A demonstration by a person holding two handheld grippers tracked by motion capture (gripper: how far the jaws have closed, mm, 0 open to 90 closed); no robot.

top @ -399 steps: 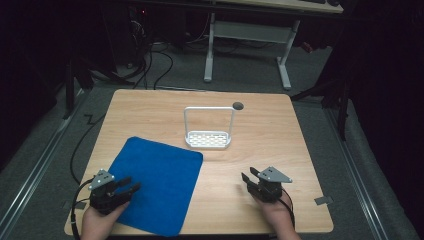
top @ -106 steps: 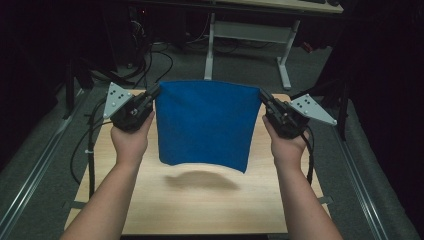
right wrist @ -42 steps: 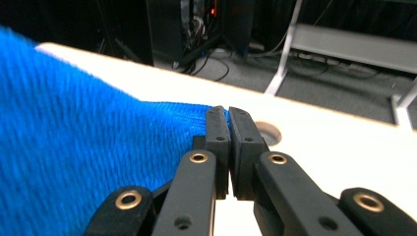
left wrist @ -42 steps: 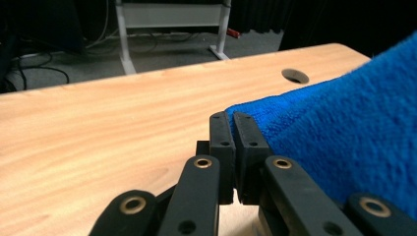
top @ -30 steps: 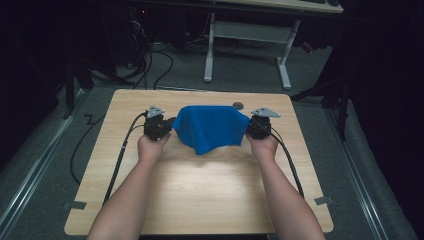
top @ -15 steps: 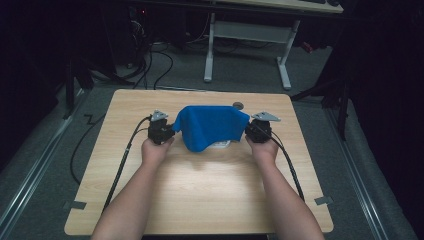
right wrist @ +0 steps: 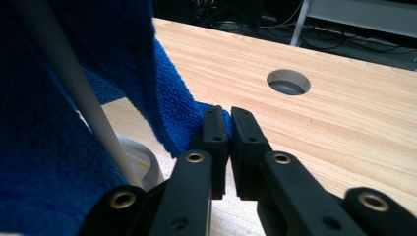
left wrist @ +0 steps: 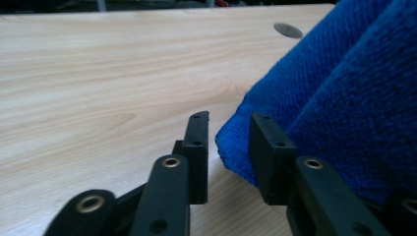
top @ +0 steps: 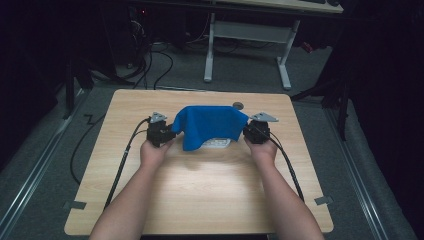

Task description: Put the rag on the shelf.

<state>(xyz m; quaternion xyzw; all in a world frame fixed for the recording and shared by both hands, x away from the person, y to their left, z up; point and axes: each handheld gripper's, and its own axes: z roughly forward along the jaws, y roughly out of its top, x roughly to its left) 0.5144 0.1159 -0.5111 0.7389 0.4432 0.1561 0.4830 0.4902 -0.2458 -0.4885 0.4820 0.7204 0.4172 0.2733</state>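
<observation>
— Where is the blue towel (top: pixel 210 126) sitting relative to what you are holding?

— It is hanging between my two tools, draped over a white wire rack (top: pixel 216 143) at the far middle of the wooden surface (top: pixel 210 190). My left hand-held gripper (top: pixel 167 133) is sitting just beside the towel's left edge, and my right hand-held gripper (top: pixel 248 131) is at its right edge.

— Is the left one gripping it?

— No, its jaws are standing apart. In the left gripper view a corner of the cloth is lying in the gap, resting against the right-hand jaw, but nothing is pinching it.

— And the right?

— In the right gripper view those jaws are squeezing nearly together on a small tip of the towel's hem. One thin white rod of the rack is slanting up through the folds just to the left of them.

— Anything else nearby?

— A round cable hole (top: pixel 238 105) is showing in the surface, just beyond the towel's far right corner.
</observation>
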